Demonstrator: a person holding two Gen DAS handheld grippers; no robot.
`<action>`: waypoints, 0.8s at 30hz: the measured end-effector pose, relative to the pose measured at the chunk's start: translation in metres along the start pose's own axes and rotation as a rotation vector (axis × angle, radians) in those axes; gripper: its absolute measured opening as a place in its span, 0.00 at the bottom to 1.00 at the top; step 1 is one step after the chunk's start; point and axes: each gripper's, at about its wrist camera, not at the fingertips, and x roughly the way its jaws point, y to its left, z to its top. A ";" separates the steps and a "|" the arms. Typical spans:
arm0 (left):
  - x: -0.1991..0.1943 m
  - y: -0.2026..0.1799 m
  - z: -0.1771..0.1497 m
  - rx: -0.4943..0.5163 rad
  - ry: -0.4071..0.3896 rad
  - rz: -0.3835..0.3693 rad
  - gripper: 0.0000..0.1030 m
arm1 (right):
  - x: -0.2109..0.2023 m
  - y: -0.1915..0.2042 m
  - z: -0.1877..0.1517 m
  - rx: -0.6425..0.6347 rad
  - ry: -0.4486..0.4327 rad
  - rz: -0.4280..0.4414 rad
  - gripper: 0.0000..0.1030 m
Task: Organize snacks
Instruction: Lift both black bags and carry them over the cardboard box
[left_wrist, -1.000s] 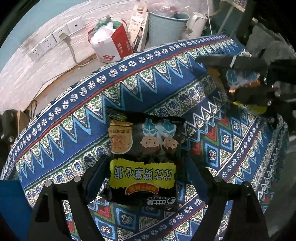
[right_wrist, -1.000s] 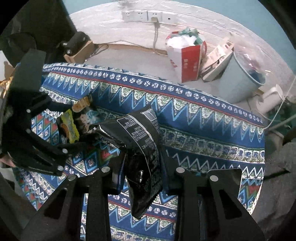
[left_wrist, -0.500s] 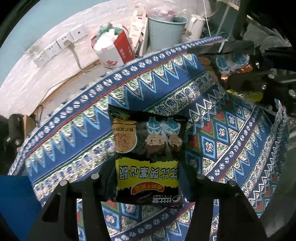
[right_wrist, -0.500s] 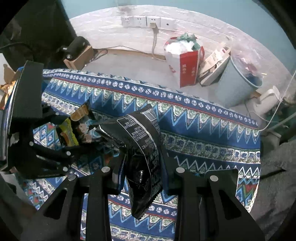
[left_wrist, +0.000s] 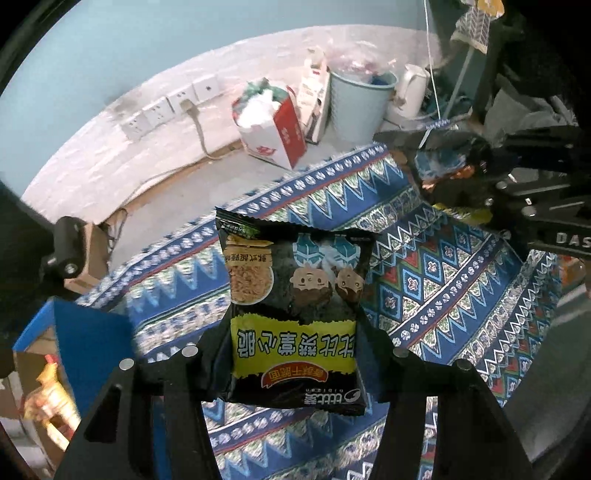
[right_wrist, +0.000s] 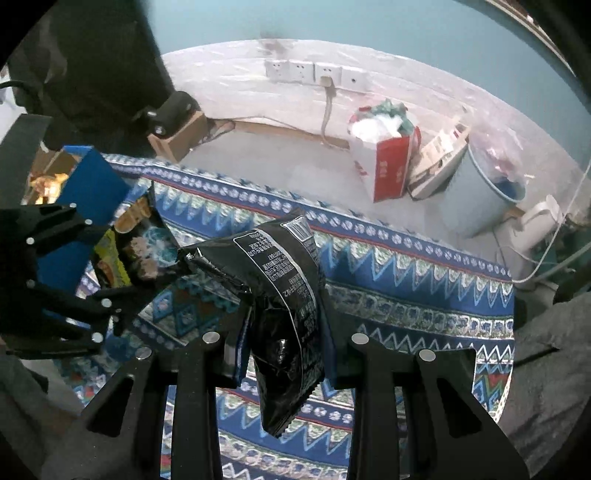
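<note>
Left gripper: clamped on a snack packet, one finger on each side edge of its lower half; also seen from the right wrist view at the left of the picture.
Snack packet: black with a yellow band of characters, cartoon faces and a noodle picture; printed face toward the left camera, upside down; held clear above the cloth.
Right gripper: clenched tight on a second packet; seen in the left wrist view at upper right, side on.
Second packet: black, glossy, back side out with white small print and a barcode; crumpled at the pinch, top flops left, bottom corner hangs below the fingers; off the cloth.
Spacing: the two packets are near each other but apart, the left one lying left of the right one in the right wrist view.
Cloth: blue patterned with zigzags, diamonds and flower borders, spread under both grippers.
Blue box: at the left edge of the cloth, open, with a yellowish packet inside; blurred.
Floor behind cloth: red-and-white paper bag stuffed full, pale blue bucket, white kettle.
Wall: row of white sockets, one cable plugged in.
</note>
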 end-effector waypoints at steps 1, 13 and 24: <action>-0.005 0.001 0.000 -0.003 -0.009 0.005 0.56 | -0.002 0.003 0.002 -0.004 -0.005 0.002 0.28; -0.063 0.029 -0.021 -0.050 -0.063 0.065 0.56 | -0.024 0.048 0.018 -0.059 -0.057 0.043 0.28; -0.097 0.057 -0.048 -0.086 -0.104 0.135 0.56 | -0.028 0.095 0.036 -0.121 -0.076 0.094 0.28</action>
